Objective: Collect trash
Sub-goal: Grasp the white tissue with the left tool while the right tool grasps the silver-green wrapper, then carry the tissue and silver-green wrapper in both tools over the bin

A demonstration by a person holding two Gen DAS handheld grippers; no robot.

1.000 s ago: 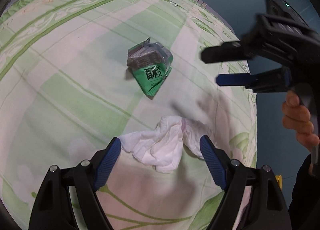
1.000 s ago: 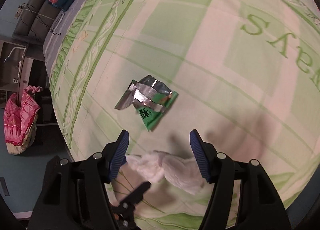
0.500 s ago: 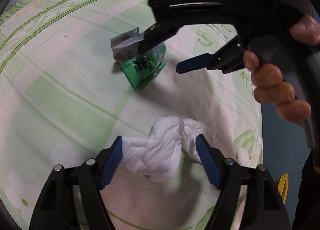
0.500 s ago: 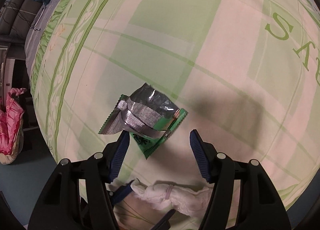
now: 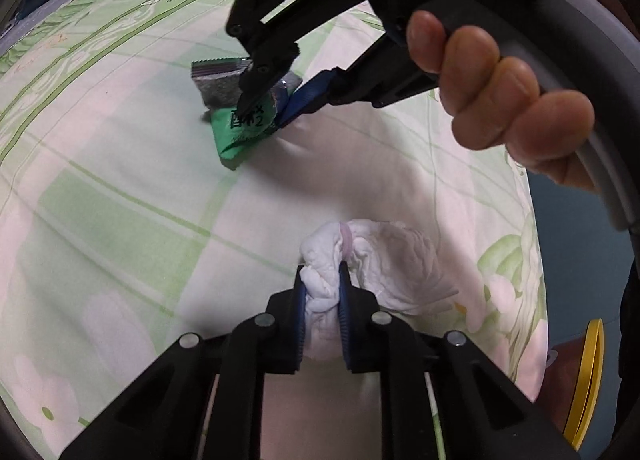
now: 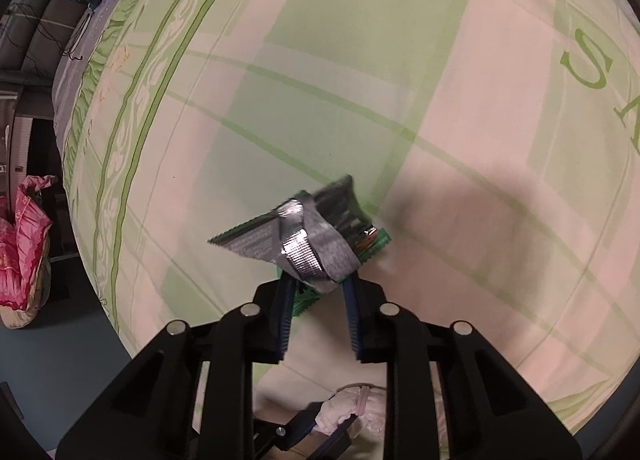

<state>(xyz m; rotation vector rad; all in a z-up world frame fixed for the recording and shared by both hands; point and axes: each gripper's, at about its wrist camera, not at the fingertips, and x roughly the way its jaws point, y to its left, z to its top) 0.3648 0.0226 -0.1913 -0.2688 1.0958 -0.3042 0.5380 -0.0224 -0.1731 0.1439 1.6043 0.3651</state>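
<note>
On a green-and-pink checked bedsheet [image 5: 120,196], two hand-held claws close on litter at once. The left gripper [image 5: 322,284] is closing its jaws on a crumpled white tissue [image 5: 384,256], pinching only its near fold. The right gripper [image 6: 318,292], jaws drawn nearly together, has the green and silver snack wrapper [image 6: 312,240] by its lower edge, where it lies further up the sheet. Either grip could fail on lifting: the soft tissue may tear or slide out, and the slick foil may slip, since little of each sits between the pads. The wrapper's upper edge is blurred, so it may already be moving. How deep the pads bite is hidden by the litter itself, and no bin can be picked out.
</note>
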